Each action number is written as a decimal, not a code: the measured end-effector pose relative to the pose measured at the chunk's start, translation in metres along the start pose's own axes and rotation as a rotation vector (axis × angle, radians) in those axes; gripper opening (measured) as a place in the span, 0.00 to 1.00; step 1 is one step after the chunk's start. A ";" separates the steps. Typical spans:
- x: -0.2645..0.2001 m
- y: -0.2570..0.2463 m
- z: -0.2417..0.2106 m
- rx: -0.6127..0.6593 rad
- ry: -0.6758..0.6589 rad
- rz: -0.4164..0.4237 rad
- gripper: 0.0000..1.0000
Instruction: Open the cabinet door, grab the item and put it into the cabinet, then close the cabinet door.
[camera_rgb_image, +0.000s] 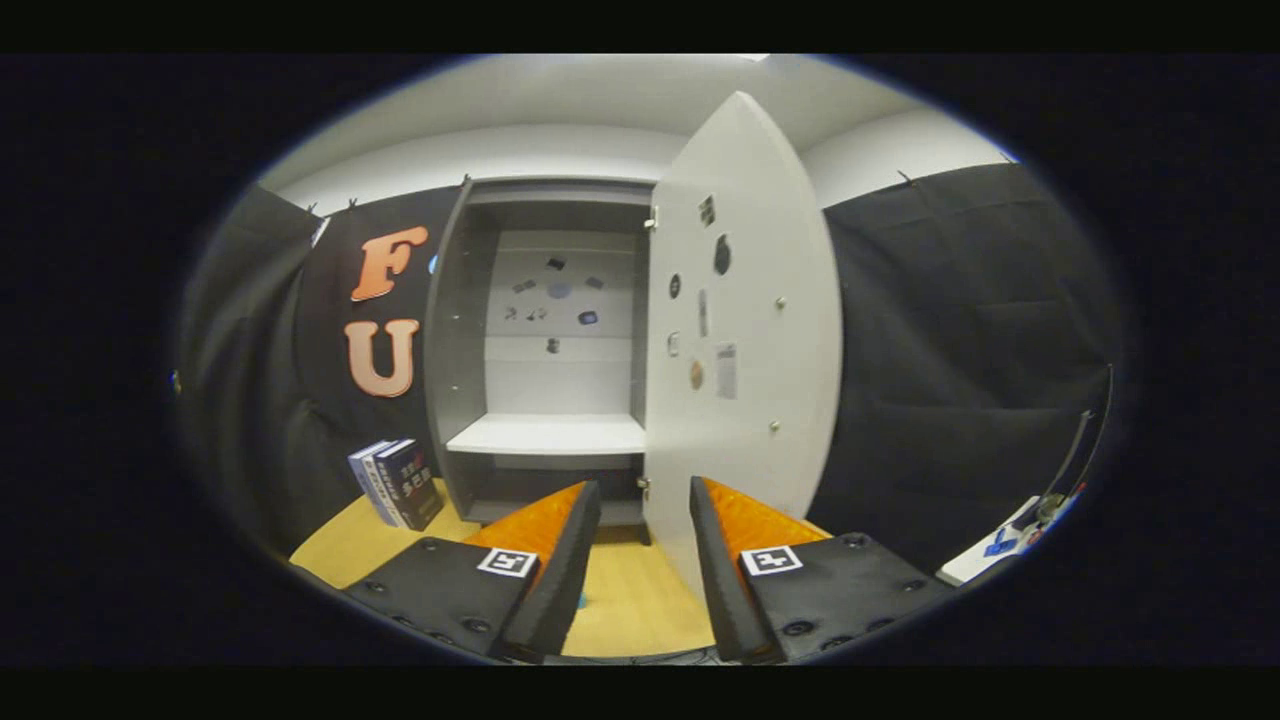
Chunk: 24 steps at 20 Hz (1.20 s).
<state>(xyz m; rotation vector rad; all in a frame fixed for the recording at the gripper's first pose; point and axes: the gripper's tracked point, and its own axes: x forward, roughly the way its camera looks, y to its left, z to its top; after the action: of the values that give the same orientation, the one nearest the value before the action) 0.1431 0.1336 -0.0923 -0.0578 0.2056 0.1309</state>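
Beyond the fingers stood the cabinet (545, 340) — grey, its white door (745, 330) swung wide open, small stickers on the door and back panel, a white shelf (548, 434) bare. The gripper (645, 500) was spread apart, holding nothing — boxed books (397, 484) leaned beside the cabinet on the wooden table (630, 600)

Cabinet door (745, 330): stickers too small to identify; lower edge hidden behind gripper (645, 490) fingers, which stand apart. Books (396, 483): cover print illegible. Cabinet (545, 350) back-wall stickers indistinct.

Even overhead light, dim cabinet (545, 340) interior, strong fisheye bending, soft focus
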 end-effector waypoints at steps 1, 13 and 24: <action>0.013 0.020 -0.021 0.012 0.026 0.023 0.65; 0.122 0.088 -0.241 -0.023 0.259 0.121 0.91; 0.156 0.076 -0.329 0.024 0.383 0.130 0.93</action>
<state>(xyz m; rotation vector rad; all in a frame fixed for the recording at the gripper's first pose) 0.2183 0.2050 -0.4490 -0.0449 0.5937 0.2473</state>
